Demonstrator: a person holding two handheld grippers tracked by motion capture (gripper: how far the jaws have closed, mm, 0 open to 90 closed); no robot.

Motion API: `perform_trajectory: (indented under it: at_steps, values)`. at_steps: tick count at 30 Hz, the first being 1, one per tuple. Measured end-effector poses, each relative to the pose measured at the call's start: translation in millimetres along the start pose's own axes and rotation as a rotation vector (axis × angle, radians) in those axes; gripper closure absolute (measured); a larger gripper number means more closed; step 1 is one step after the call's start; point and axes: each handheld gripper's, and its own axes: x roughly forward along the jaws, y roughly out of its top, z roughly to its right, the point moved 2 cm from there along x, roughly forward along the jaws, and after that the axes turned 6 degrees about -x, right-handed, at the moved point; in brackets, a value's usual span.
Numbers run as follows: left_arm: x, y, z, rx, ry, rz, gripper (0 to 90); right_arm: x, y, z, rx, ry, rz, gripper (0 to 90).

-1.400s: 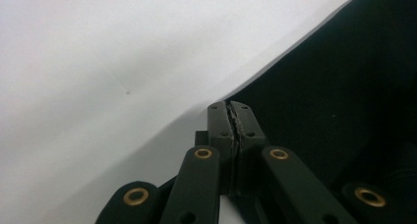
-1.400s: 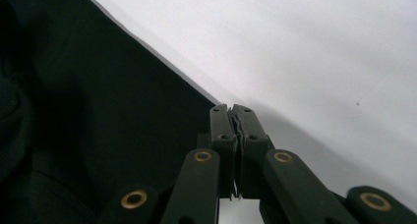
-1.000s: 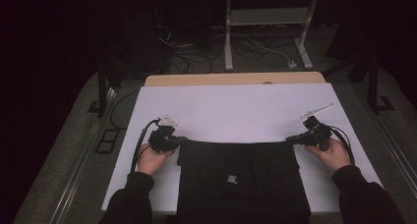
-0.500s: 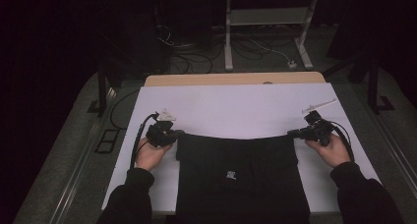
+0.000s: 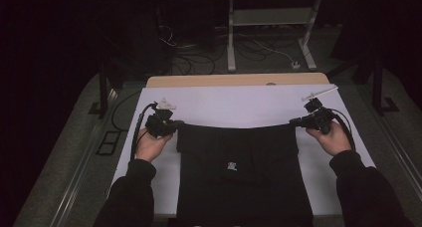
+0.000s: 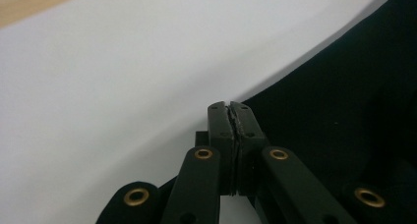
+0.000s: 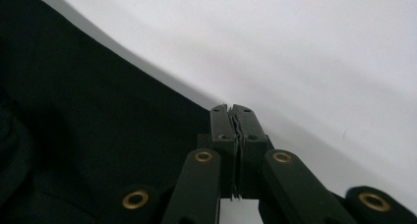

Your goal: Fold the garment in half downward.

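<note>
left gripper (image 5: 175, 123) – jaws clamped on black garment (image 5: 239, 157) corner | right gripper (image 5: 293, 121) – same, opposite corner

One black garment (image 5: 244, 172), two tongs (image 5: 175, 123) (image 5: 293, 121), one white sheet (image 5: 239, 105), one table (image 5: 234, 80)

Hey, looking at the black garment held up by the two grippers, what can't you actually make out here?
- Black cloth garment: its near hem, cut off by the high view's bottom edge.
- Small white print on it: too small to read, high view.
- Left gripper and right gripper: cloth between the shut jaws, too thin to tell.
</note>
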Motion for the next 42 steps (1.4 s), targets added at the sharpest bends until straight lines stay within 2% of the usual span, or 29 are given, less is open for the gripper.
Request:
perform_trajectory:
  at_steps: [6, 10, 11, 14, 19, 21, 26, 29, 42]
  values:
    - [0.2, 10.4, -2.4, 0.006, 0.02, -0.009, 87.7, -4.2, 13.5, 1.4, -0.011, -0.022, 0.004, 87.1]
    - [2.7, 16.8, -4.8, -0.007, 0.026, -0.017, 87.7, -3.5, 20.6, 2.5, -0.012, -0.033, 0.006, 87.0]
    - [3.5, 18.8, -6.1, 0.004, 0.029, -0.023, 87.7, -2.3, 21.8, 3.6, -0.006, -0.035, 0.006, 87.1]
    - [7.3, 23.6, -9.3, -0.003, 0.027, -0.031, 87.7, 1.3, 24.1, 8.0, 0.005, -0.04, 0.003, 87.0]
    - [10.1, 35.3, -13.7, -0.014, 0.034, -0.035, 87.7, 0.3, 28.7, 16.6, 0.045, -0.034, 0.033, 86.9]
    - [9.5, 40.4, -14.5, -0.012, 0.042, -0.029, 87.7, -0.5, 31.5, 19.2, 0.05, -0.034, 0.039, 86.9]
    - [8.2, 47.0, -16.2, -0.038, 0.038, 0.002, 87.7, -2.9, 36.5, 25.8, 0.075, -0.04, 0.052, 86.9]
    - [11.3, 48.0, -18.7, -0.06, 0.025, 0.01, 87.7, -2.4, 38.7, 27.5, 0.068, -0.046, 0.047, 86.9]
    - [16.4, 56.4, -28.3, -0.059, 0.049, -0.005, 87.7, 4.3, 57.7, 30.4, 0.051, -0.057, 0.057, 86.9]
